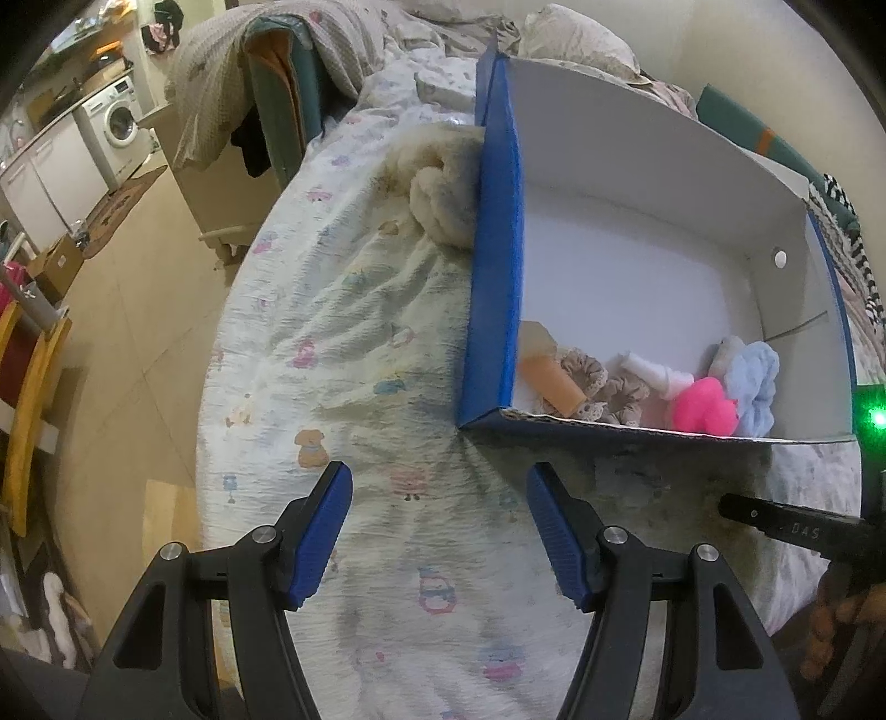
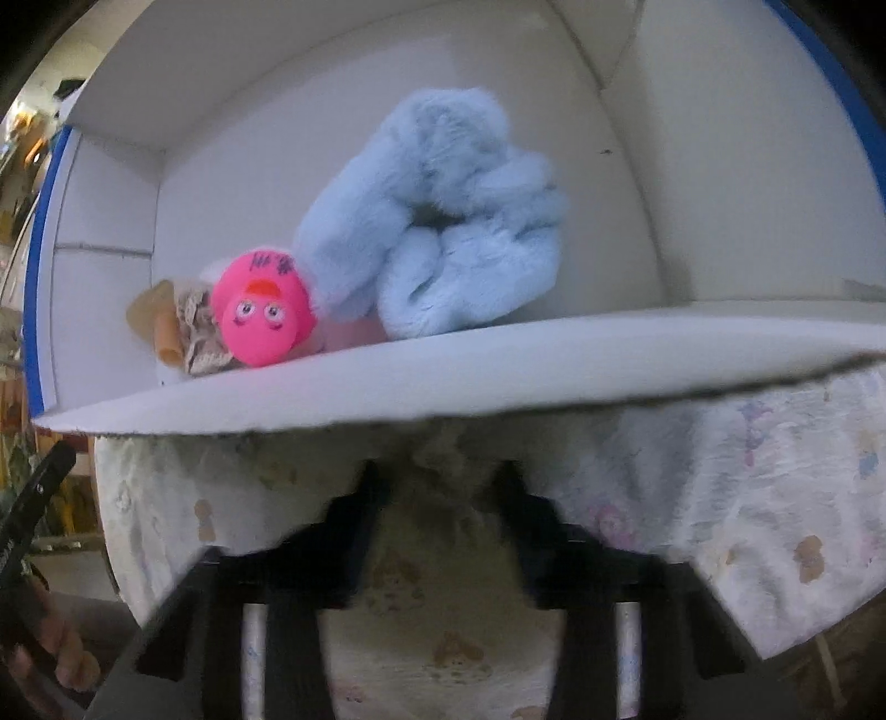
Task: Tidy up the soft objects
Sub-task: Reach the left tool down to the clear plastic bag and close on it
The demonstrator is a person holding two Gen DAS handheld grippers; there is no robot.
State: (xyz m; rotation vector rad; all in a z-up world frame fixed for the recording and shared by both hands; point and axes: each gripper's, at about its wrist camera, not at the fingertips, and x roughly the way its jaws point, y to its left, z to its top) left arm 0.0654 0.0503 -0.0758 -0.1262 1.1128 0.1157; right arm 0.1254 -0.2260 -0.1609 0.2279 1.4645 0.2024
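A blue-sided white box (image 1: 494, 266) lies on the bed. In its near corner sit a pink soft toy (image 1: 704, 410), a light blue fluffy scrunchie (image 1: 753, 382), beige lace scrunchies (image 1: 603, 387) and an orange roll (image 1: 554, 382). A cream fluffy item (image 1: 437, 194) lies on the bed against the box's left wall. My left gripper (image 1: 437, 531) is open and empty above the sheet, in front of the box. My right gripper (image 2: 437, 487) is open and empty, below the box's near edge (image 2: 443, 387), facing the pink toy (image 2: 260, 315) and blue scrunchie (image 2: 437, 221).
The bed has a patterned white sheet (image 1: 354, 343) with its left edge dropping to the floor. Pillows and blankets (image 1: 576, 33) lie behind the box. A washing machine (image 1: 113, 119) stands far left. The right gripper's body (image 1: 797, 531) shows at lower right.
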